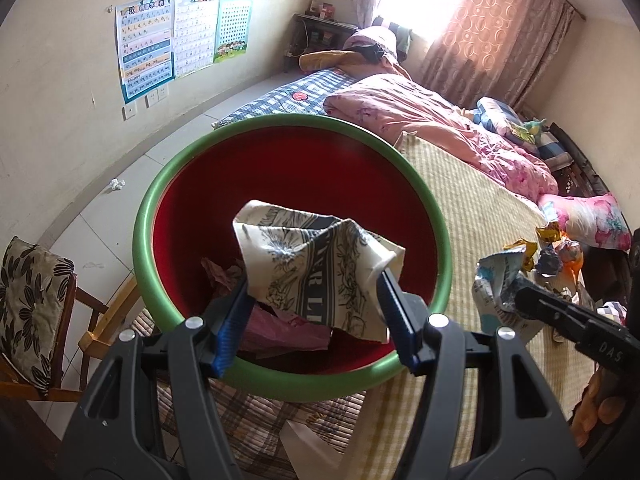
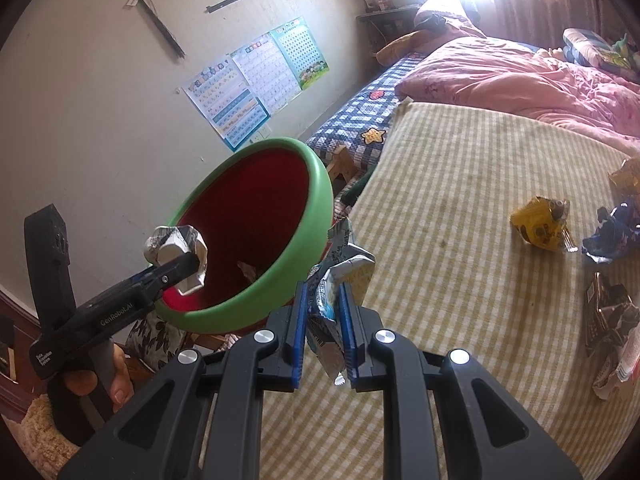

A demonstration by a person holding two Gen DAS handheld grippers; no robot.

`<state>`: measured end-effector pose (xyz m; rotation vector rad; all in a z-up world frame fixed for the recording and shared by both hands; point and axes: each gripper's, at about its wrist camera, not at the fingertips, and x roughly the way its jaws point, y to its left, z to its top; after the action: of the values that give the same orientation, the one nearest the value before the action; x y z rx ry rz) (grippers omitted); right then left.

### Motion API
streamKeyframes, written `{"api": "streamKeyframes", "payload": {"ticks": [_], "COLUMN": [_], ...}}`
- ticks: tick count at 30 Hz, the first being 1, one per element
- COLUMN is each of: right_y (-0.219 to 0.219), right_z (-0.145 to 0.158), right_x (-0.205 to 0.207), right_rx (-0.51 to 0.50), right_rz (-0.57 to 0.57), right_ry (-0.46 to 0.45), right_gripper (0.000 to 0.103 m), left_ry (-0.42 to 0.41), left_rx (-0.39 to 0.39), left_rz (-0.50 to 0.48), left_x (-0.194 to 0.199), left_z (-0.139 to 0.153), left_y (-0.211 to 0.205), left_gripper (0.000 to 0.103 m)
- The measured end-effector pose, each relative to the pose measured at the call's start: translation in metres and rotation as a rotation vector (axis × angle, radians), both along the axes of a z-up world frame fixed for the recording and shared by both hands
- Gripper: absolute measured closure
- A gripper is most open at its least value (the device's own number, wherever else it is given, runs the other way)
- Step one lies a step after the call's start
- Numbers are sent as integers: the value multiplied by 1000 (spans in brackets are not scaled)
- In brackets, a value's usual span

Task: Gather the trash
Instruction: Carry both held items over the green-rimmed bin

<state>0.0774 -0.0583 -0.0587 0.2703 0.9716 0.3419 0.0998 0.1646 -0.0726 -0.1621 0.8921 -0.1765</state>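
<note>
We hold two tongs over a bed. Our left tongs pinch a crumpled printed paper above the mouth of the bin, a round bin with a green rim and red inside; the paper shows the letters "ER LI" on a grey band. Pink scraps lie at the bottom of the bin. Our right tongs are pressed together on a crumpled blue-and-white wrapper, just beside the bin's rim over the yellow-striped mat.

From the right wrist, the left tongs' side reads "GenRobot.AI" and "Data Acquisition System"; from the left wrist, the right tongs show "DAS". The wall posters carry print too small to read.

More trash lies on the mat: a yellow packet, a blue wrapper and a dark packet near the right edge. The middle of the mat is bare. A pink quilt bounds its far side. A white scrap lies on the floor near the wall.
</note>
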Motion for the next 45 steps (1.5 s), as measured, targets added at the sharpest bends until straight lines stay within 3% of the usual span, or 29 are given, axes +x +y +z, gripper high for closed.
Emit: {"api": "streamKeyframes", "payload": {"ticks": [18,45], "right_y": [31,41], "right_z": [7,25], "right_x": [12,40], "right_rx": [-17,-21], "right_rz": [28,32], "right_ry": [-20,-68], "right_gripper": [86,86], "left_ry": [8,-12], "left_rx": [2,28], "left_rz": [-15,-84], "left_x": [10,37], "left_z": [-7,-5], "left_y": [14,-6], "left_gripper": [44,44]}}
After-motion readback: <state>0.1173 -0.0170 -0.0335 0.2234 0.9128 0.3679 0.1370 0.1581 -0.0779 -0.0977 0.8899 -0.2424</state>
